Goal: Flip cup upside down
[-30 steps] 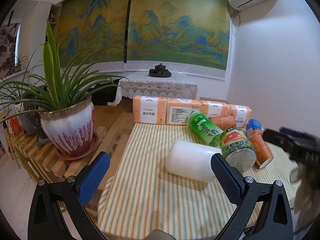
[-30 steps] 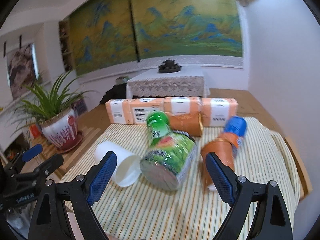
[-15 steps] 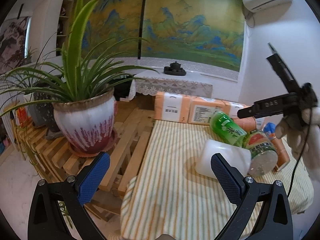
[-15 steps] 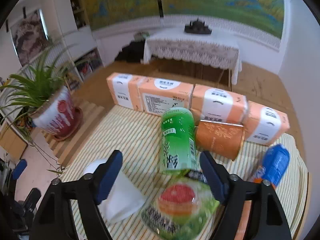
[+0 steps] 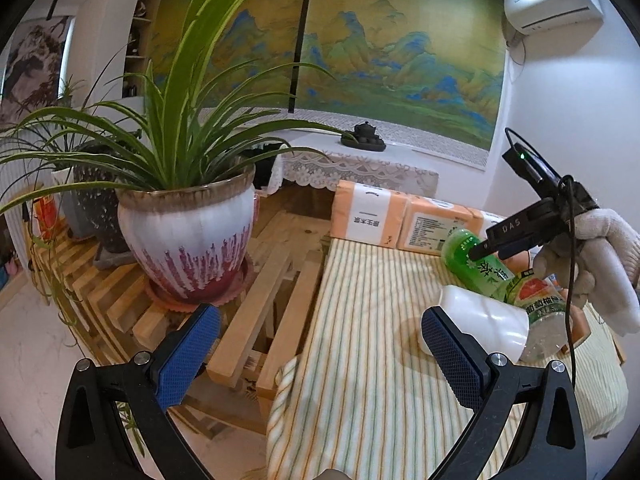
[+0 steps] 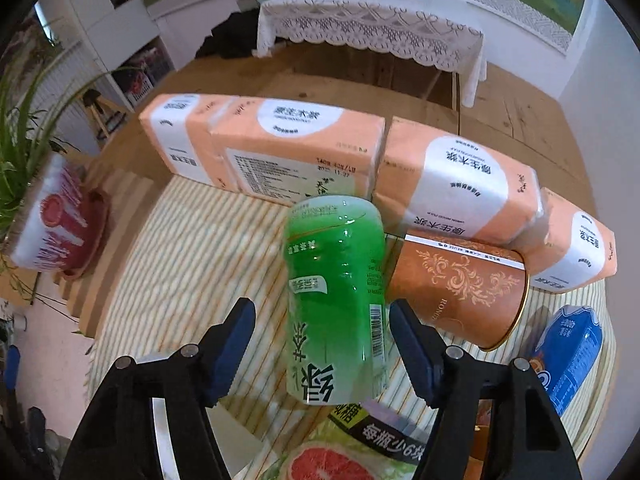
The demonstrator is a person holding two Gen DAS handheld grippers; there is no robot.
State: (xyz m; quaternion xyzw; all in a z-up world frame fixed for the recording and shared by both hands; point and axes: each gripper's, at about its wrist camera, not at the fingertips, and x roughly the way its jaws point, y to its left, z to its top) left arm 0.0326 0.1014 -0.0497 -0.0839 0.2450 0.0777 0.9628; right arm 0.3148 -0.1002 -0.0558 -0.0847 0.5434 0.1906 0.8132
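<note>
A white cup (image 5: 476, 322) lies on its side on the striped cloth, its mouth against the grapefruit bottle (image 5: 540, 320). My left gripper (image 5: 316, 354) is open and empty, back off the table's left corner, its right pad just in front of the cup. My right gripper (image 6: 322, 342) is open, looking down, with the green tea bottle (image 6: 336, 304) between its fingers. In the right wrist view only a sliver of the white cup (image 6: 160, 432) shows behind the left finger. The right gripper also shows in the left wrist view (image 5: 520, 236), held above the bottles by a gloved hand.
An orange patterned paper cup (image 6: 460, 284) lies on its side beside the green bottle. A blue can (image 6: 568, 360) lies at the right. Several orange tissue packs (image 6: 280, 152) line the table's far edge. A potted plant (image 5: 188, 232) stands on a slatted wooden rack at the left.
My left gripper has drawn back and to the left, off the table corner. My right gripper has risen, tilted downward and moved forward over the green bottle.
</note>
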